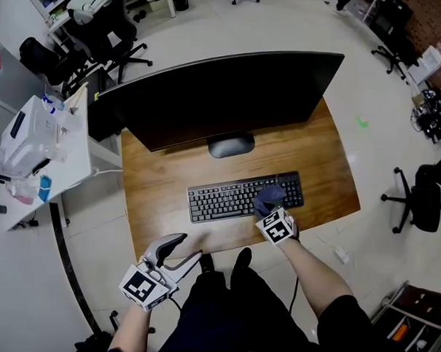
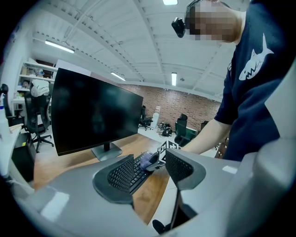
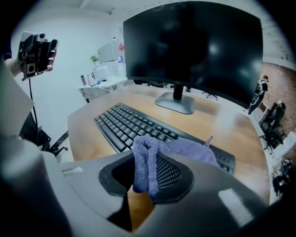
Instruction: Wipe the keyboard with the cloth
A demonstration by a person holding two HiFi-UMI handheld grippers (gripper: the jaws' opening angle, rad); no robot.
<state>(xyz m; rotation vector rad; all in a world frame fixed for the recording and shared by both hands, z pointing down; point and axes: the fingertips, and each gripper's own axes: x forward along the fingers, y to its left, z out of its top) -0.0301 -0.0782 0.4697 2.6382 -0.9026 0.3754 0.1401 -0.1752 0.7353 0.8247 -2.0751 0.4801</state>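
Centre frame: right gripper point(image 3: 146, 181) pinches folded purple cloth point(image 3: 186, 151) over black plastic keyboard point(image 1: 225, 199) to wipe — left gripper point(image 2: 150, 171) spread, clear.

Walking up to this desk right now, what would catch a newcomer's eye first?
The big dark monitor dominates the back of the wooden desk. In front of it, the right tool pinches a purple cloth over the right half of the black keyboard. The left tool hangs open and empty at the desk's near edge.

light: bright, even overhead | edges: fisheye-warped, dark-vignetted | jaws: blurred
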